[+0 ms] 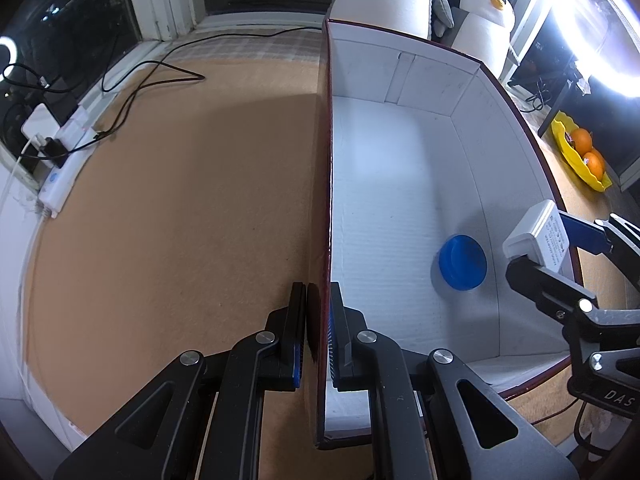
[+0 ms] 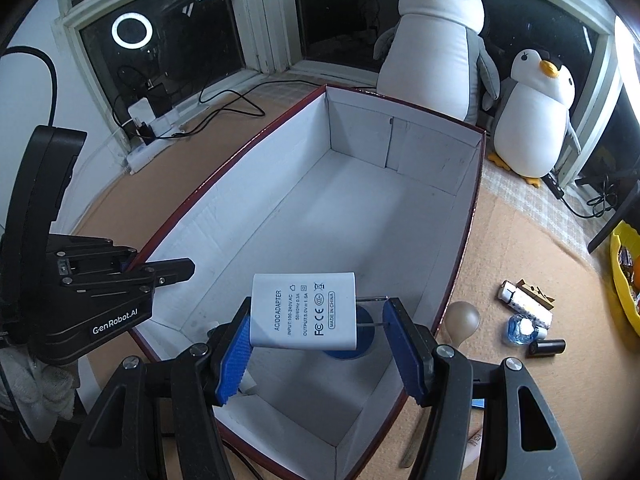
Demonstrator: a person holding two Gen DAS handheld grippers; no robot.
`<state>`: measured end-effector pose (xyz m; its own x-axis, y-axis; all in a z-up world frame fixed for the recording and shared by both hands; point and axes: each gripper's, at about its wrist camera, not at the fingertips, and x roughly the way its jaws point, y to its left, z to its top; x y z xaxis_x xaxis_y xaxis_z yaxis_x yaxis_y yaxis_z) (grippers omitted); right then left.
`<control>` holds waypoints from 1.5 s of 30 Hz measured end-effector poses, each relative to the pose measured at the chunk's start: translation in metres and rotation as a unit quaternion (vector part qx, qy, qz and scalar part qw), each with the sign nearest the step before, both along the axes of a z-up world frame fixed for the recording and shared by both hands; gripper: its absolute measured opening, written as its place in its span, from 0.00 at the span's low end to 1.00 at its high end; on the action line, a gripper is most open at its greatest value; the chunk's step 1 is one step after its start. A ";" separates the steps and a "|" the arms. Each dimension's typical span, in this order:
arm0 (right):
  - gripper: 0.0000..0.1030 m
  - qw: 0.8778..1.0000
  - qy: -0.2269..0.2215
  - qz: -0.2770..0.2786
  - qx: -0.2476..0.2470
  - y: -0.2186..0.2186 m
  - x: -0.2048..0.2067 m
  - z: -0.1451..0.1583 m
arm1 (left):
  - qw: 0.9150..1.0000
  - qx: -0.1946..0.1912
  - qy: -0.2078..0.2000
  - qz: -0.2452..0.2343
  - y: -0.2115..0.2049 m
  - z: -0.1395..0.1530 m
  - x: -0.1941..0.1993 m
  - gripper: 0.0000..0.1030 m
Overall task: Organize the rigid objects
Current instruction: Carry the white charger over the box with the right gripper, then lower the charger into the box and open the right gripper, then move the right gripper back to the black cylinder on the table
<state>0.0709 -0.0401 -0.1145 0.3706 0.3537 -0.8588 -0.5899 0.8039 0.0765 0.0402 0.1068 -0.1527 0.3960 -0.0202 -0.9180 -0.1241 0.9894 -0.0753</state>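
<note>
The left claw (image 1: 318,320) is clamped shut on the thin red-edged wall of the white cardboard box (image 1: 400,168), low in the centre of the left wrist view. The right claw (image 2: 316,344) is held half open, gripping a smooth white rectangular AC/DC adapter (image 2: 304,312) between ribbed blue pads (image 2: 234,364), above the box's lower end. A round blue lid (image 1: 463,262) is seen lying flat on the box floor, at the lower right of the left wrist view.

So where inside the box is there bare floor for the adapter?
Most of the box floor is bare, from the far wall to the blue lid. Only the near right corner, around the lid and below the adapter, is taken.
</note>
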 end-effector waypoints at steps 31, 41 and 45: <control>0.66 1.000 0.000 0.002 0.010 0.001 -0.007 0.011 | 1.000 -0.001 0.000 -0.001 0.000 -0.001 0.000 0.08; 0.66 0.997 -0.015 -0.058 0.041 -0.060 -0.007 0.039 | 1.000 -0.001 0.000 -0.002 0.000 -0.001 0.000 0.08; 0.66 0.994 -0.019 -0.096 0.042 -0.093 0.001 0.044 | 1.000 -0.001 0.000 -0.001 0.000 -0.001 0.000 0.08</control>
